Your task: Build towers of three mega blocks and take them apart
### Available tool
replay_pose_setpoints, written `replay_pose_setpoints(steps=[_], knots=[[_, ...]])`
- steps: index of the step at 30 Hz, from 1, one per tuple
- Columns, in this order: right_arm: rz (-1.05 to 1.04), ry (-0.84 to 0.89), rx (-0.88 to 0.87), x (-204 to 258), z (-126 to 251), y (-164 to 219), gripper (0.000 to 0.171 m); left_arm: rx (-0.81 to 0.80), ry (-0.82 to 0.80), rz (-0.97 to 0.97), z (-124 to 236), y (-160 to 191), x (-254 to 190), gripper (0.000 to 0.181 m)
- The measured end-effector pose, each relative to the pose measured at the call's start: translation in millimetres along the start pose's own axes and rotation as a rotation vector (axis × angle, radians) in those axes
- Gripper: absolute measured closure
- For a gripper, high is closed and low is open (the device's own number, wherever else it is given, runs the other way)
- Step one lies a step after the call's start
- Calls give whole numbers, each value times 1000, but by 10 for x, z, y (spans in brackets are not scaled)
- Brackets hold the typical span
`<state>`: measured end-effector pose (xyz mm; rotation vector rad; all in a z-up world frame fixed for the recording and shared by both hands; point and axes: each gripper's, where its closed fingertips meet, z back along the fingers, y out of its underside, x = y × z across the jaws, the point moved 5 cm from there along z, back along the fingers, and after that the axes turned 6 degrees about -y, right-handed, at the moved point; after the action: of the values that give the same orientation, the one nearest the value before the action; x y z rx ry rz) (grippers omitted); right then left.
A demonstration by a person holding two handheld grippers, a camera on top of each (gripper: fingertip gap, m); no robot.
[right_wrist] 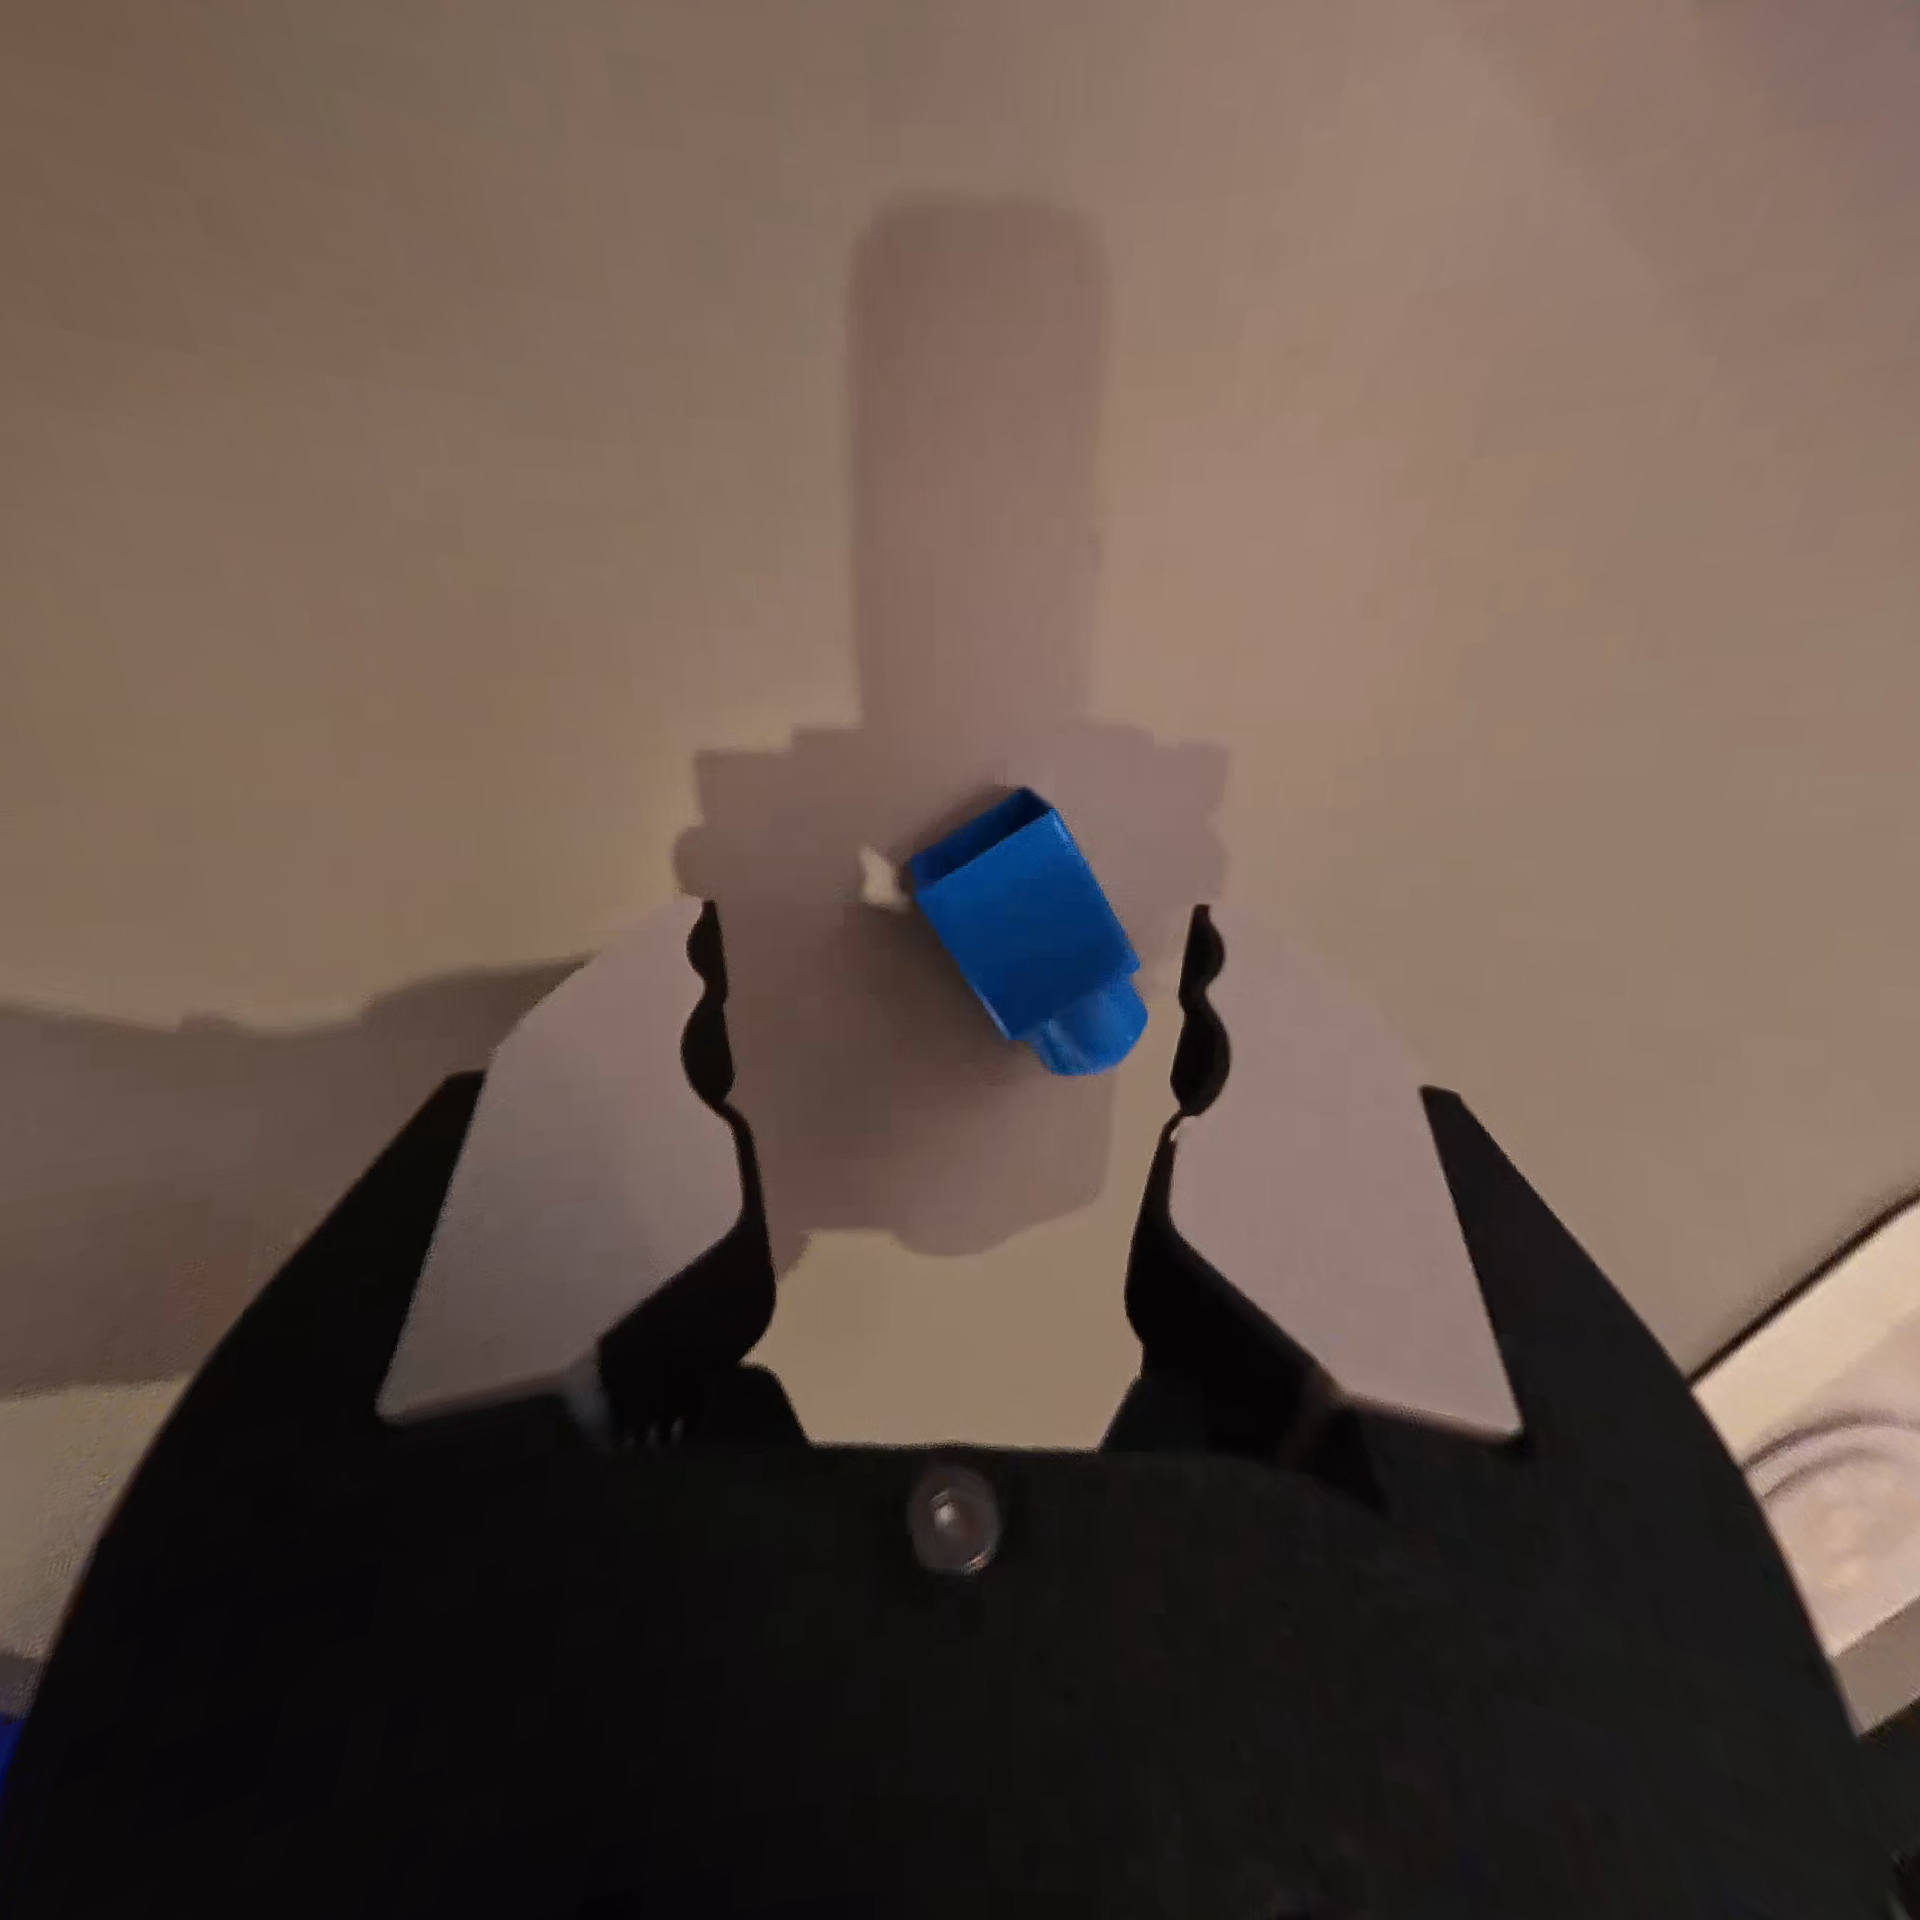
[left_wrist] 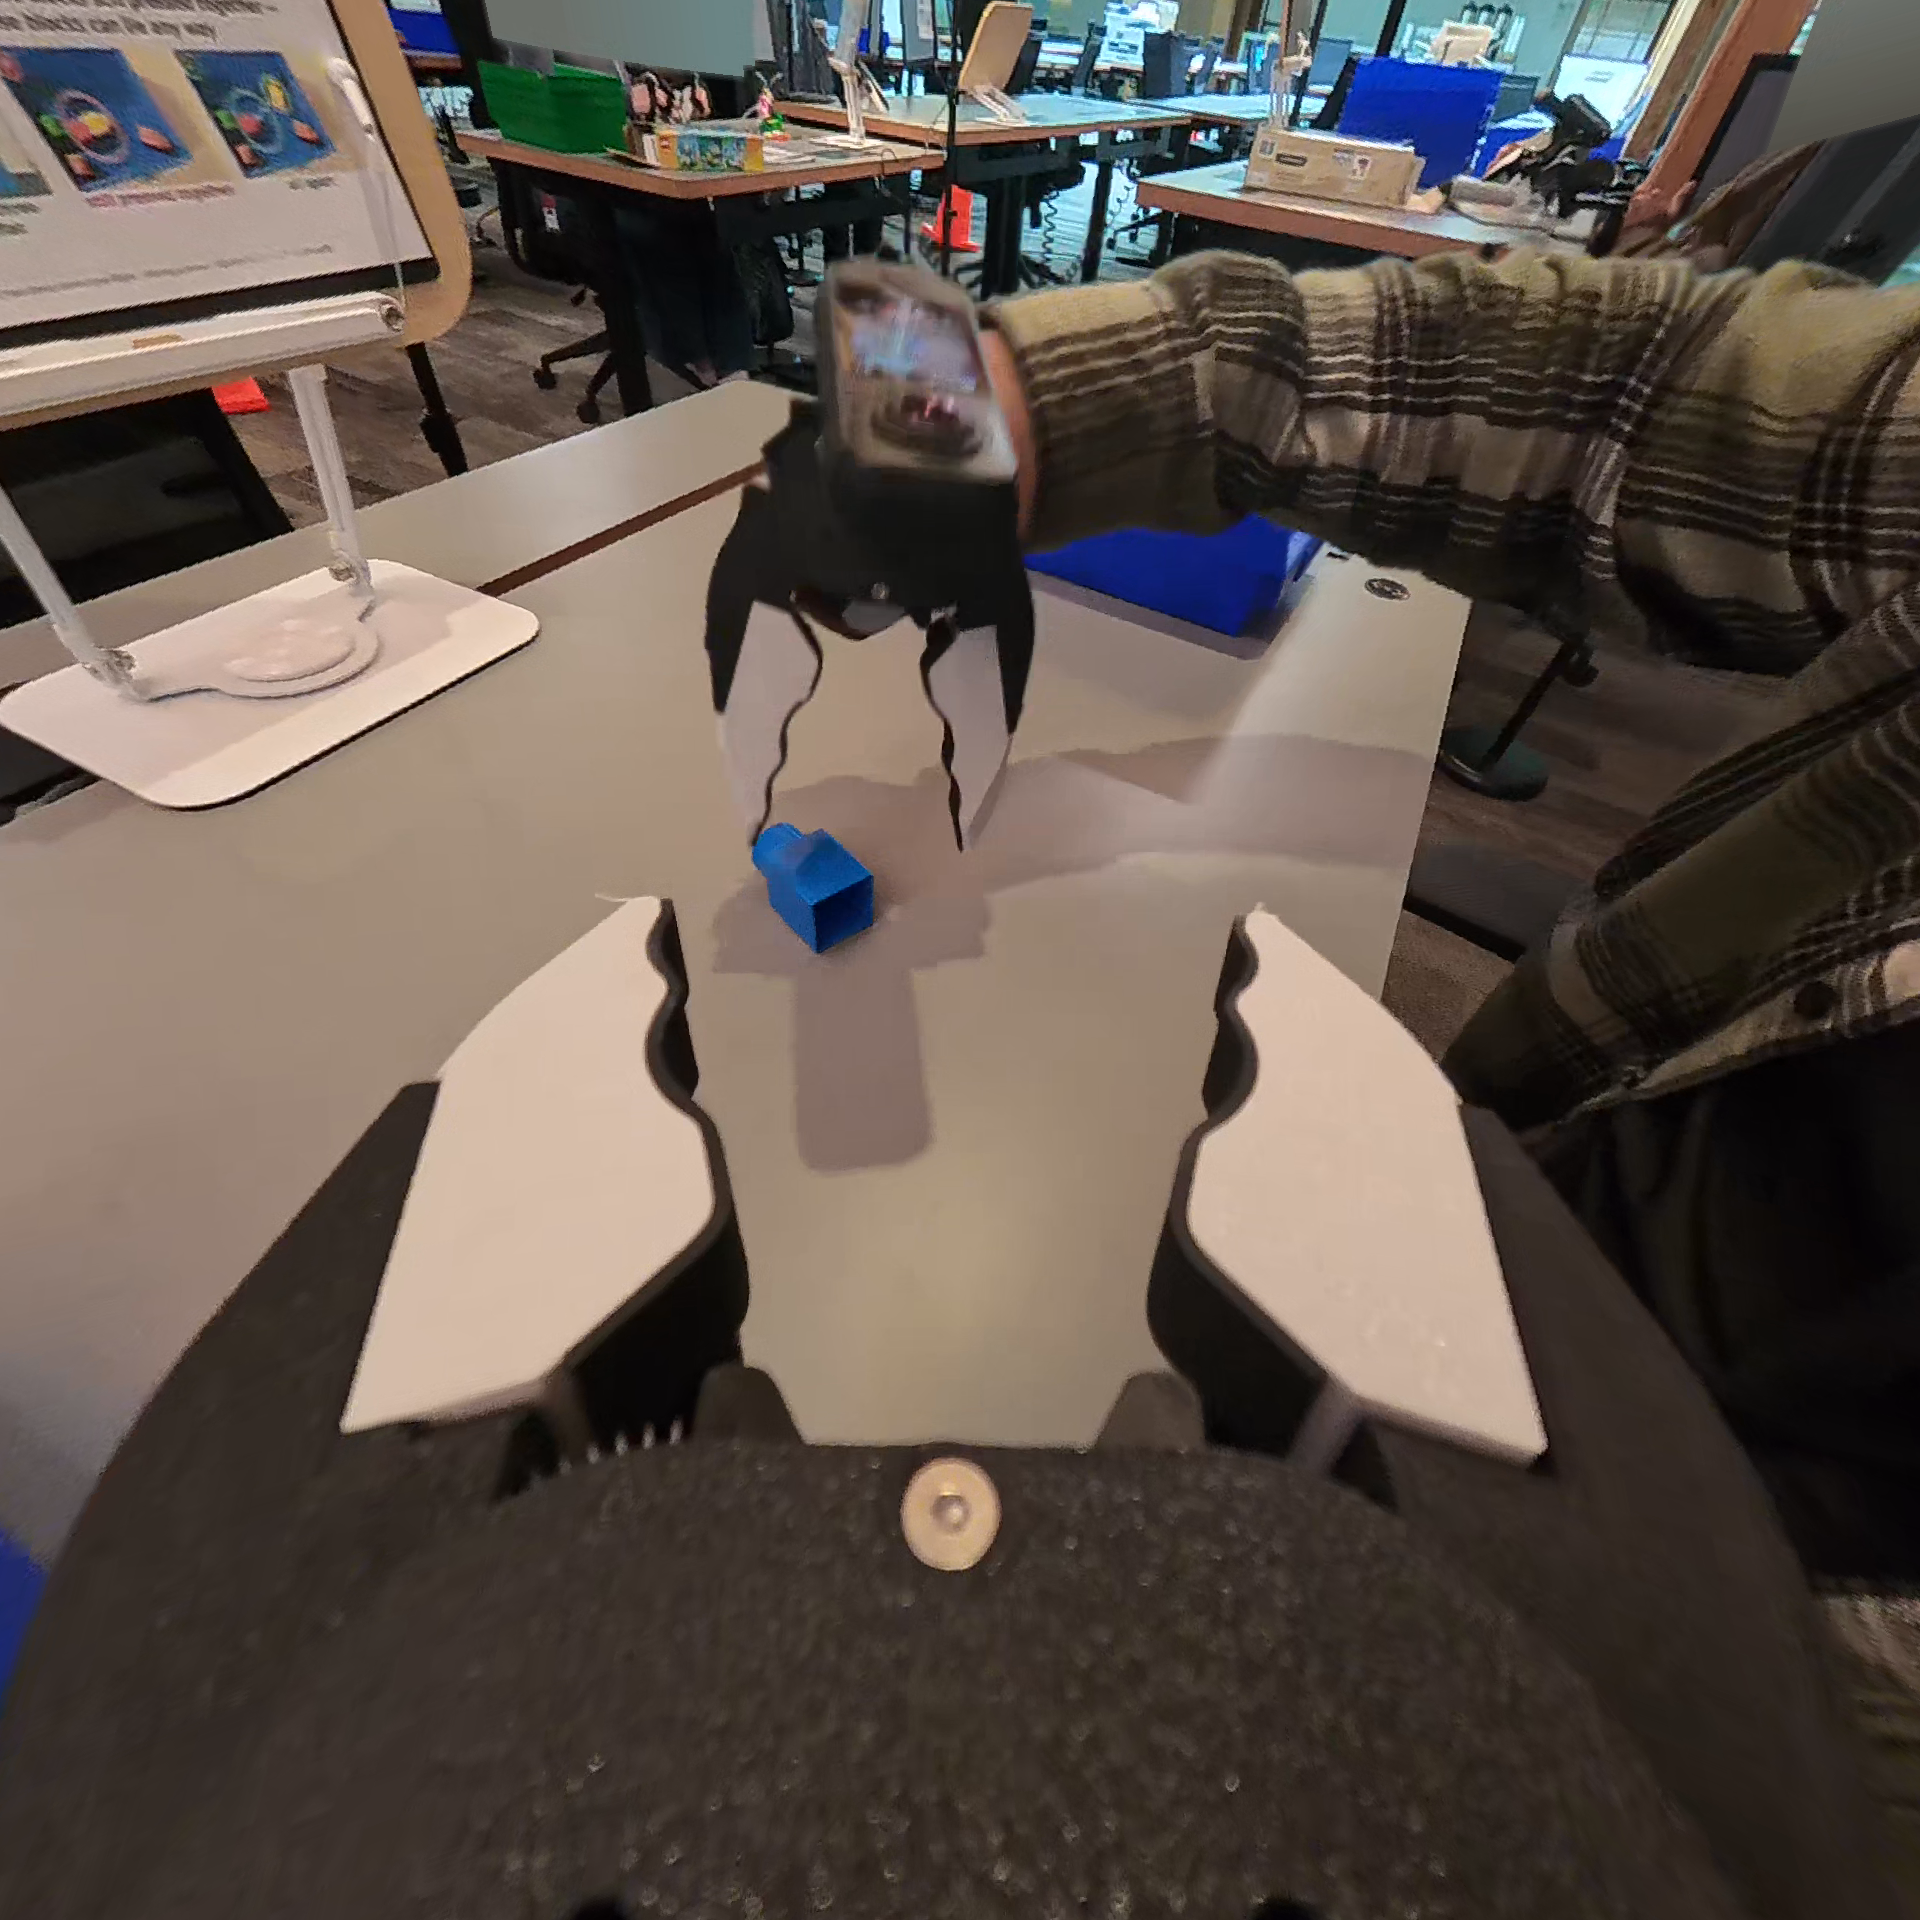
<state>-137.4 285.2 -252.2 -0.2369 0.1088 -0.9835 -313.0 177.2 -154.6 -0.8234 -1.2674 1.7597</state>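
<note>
A single blue mega block (left_wrist: 814,883) lies on its side on the grey table (left_wrist: 312,987), stud pointing away from my left gripper. My left gripper (left_wrist: 951,920) is open and empty, held back from the block. My right gripper (left_wrist: 860,836) hangs open over the block from the far side, one fingertip close to the stud. In the right wrist view the block (right_wrist: 1023,930) lies just beyond my open right gripper (right_wrist: 954,914), nearer the right finger. No other blocks show.
A white tablet stand (left_wrist: 260,665) holding a picture sheet stands on the table at the left; its base also shows in the right wrist view (right_wrist: 1829,1475). A blue object (left_wrist: 1174,577) lies at the table's far side. A plaid sleeve (left_wrist: 1455,405) reaches in from the right. The grippers' ends are close to 20 cm from one another.
</note>
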Motion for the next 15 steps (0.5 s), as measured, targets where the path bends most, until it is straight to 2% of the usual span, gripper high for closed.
replay_pose_setpoints(steps=[5, 6, 7, 9, 12, 15], knots=[[52, -72, 131, -134, -276, 100, 90, 18, -13, 4, 37, 23, 31, 85], [55, -84, 139, -139, -315, 113, 104, 19, -13, 3, 37, 21, 30, 85], [61, -92, 152, -141, -343, 131, 129, 17, -13, 1, 39, 15, 31, 86], [-3, -85, 134, -152, -330, 141, 135, -1, -8, -2, 45, -11, 25, 88], [-229, 35, 62, -170, -33, 250, 135, -29, 1, -3, 52, -41, 13, 92], [-496, 182, -76, 16, 570, 593, 135, -25, 16, -2, 16, -23, -4, 93]])
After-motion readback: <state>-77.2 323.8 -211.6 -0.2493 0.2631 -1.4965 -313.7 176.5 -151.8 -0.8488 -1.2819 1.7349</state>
